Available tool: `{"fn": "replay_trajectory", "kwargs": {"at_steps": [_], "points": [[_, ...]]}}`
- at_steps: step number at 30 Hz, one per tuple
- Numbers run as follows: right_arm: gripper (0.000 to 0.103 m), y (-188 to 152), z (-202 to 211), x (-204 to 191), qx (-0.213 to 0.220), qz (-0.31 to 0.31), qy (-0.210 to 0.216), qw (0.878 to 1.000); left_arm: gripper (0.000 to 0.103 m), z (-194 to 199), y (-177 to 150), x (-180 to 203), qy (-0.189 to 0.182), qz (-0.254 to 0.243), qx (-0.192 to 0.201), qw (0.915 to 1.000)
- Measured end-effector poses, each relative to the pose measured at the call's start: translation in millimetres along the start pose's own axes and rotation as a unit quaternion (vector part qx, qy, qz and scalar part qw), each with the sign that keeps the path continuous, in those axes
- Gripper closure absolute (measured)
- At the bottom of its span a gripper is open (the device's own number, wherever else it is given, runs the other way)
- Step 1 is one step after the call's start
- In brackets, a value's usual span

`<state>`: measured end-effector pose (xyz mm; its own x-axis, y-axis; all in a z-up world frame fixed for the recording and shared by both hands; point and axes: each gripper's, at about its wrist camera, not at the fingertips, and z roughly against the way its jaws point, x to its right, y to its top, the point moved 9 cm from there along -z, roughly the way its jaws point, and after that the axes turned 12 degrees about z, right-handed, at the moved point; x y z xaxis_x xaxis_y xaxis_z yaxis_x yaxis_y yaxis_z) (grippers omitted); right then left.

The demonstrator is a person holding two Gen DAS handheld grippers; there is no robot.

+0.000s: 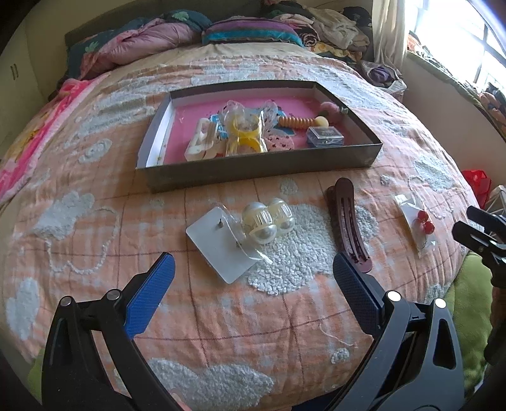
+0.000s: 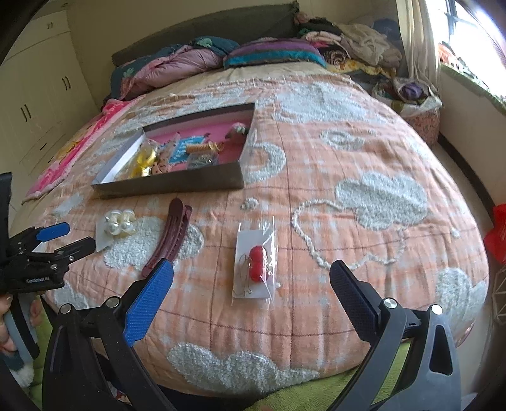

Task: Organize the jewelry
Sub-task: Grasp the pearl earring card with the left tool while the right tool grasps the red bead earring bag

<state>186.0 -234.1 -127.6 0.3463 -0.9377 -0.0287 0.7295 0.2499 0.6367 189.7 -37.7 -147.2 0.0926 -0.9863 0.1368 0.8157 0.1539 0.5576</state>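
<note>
A dark tray point(image 1: 253, 166) point(image 2: 170, 185) with a pink floor lies on the bed and holds several jewelry pieces. Nearer lie pearl earrings on a white card point(image 1: 240, 235) point(image 2: 118, 226), a maroon hair clip point(image 1: 348, 221) point(image 2: 170, 235), and red earrings in a clear bag point(image 1: 417, 223) point(image 2: 256, 260). My left gripper point(image 1: 253, 272) point(image 2: 66, 237) is open just short of the pearl card, holding nothing. My right gripper point(image 2: 251, 278) is open in front of the red earring bag, also holding nothing; the left wrist view shows it at the right edge point(image 1: 474, 221).
An orange quilt point(image 2: 348, 158) with fluffy white clouds covers the bed. Pillows and piled clothes point(image 1: 253, 31) lie at the head. A pink blanket point(image 1: 28, 148) lies at the left, a window point(image 2: 468, 28) at the right, cupboards point(image 2: 38, 95) at the left wall. A hand point(image 2: 6, 319) holds the left gripper.
</note>
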Motion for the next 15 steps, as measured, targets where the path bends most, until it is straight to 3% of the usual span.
{"fn": "replay_trajectory", "kwargs": {"at_steps": [10, 11, 12, 15], "points": [[0.006, -12, -45, 8, -0.046, -0.012, 0.003, 0.999, 0.011, -12, 3, -9, -0.016, 0.028, -0.017, 0.9993], [0.010, -14, -47, 8, -0.048, -0.013, 0.004, 0.999, 0.013, -14, 4, -6, -0.018, 0.027, -0.018, 0.9993], [0.022, -15, -50, 8, -0.051, -0.013, 0.006, 0.999, 0.015, -16, 5, -4, -0.019, 0.025, -0.019, 0.9993], [0.033, -19, -55, 6, -0.056, -0.011, 0.006, 0.998, 0.026, -25, 8, 6, -0.021, 0.019, -0.025, 0.9993]]}}
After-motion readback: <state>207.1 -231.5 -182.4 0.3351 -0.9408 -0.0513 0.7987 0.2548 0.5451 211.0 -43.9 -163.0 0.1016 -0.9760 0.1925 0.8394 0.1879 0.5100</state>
